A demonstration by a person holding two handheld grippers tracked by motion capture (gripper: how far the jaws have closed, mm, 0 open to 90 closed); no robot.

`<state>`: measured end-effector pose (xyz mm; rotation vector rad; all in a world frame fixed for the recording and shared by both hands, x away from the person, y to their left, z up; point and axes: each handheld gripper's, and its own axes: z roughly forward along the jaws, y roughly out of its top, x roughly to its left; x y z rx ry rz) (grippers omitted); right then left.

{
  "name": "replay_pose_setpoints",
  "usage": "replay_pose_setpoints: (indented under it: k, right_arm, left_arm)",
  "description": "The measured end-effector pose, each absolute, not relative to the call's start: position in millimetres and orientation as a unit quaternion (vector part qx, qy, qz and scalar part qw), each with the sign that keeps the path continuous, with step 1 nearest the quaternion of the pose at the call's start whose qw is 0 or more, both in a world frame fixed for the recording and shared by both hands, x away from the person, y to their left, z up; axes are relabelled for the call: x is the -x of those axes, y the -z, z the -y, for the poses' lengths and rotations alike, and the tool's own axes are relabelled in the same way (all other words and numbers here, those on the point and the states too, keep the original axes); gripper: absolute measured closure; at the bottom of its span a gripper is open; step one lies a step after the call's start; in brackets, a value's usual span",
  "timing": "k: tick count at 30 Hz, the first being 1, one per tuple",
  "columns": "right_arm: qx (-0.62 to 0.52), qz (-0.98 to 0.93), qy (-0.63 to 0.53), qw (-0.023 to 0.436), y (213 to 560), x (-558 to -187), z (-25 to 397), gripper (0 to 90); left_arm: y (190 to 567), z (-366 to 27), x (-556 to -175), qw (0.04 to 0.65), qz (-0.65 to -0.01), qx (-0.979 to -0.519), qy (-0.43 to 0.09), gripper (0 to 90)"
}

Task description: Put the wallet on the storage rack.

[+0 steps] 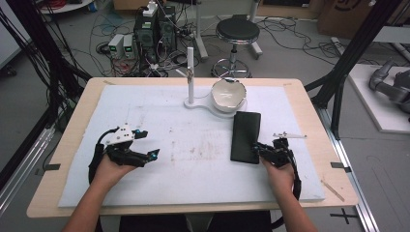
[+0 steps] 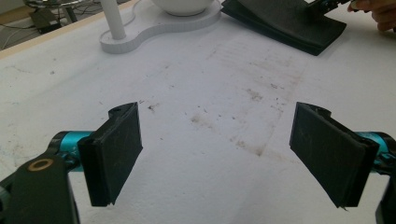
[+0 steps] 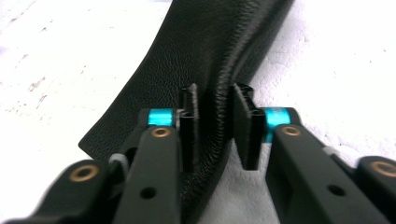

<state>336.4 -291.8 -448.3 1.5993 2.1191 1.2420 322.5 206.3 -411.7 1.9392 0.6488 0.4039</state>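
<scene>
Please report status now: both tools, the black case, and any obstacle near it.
Left tool open, holding nothing, over bare white mat. Right tool shut on black case, near edge pinched. White stand with bowl just beyond case, not touching.

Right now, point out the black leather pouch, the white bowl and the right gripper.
black leather pouch (image 1: 245, 135), high view, middle of its top face.
white bowl (image 1: 228, 93), high view, inner wall.
right gripper (image 3: 215, 125), right gripper view, between its jaws, pinching the pouch's edge.
</scene>
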Motion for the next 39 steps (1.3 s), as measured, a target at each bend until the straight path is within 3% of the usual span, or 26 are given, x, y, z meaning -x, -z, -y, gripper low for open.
replay_pose_setpoints:
  k: [9, 14, 24, 29, 39]
  right_arm:
    - [-0.525, -0.711, -0.459, 0.089, 441, -337, 300, 83.1]
    - [-0.494, -0.728, -0.458, 0.128, 424, -330, 298, 83.9]
    - [-0.443, -0.745, -0.475, 0.154, 404, -321, 294, 84.5]
    - [-0.406, -0.762, -0.464, 0.2, 387, -313, 287, 84.7]
    - [-0.337, -0.788, -0.464, 0.222, 368, -301, 265, 84.8]
  left_arm:
    - [411, -211, -323, 0.505, -0.274, -0.801, -0.17, 16.8]
    - [411, -213, -323, 0.506, -0.273, -0.8, -0.171, 16.8]
    - [410, -213, -323, 0.513, -0.271, -0.797, -0.169, 16.8]
    - [410, -212, -323, 0.513, -0.271, -0.797, -0.17, 16.8]
    - [406, -212, -321, 0.536, -0.268, -0.784, -0.159, 16.8]
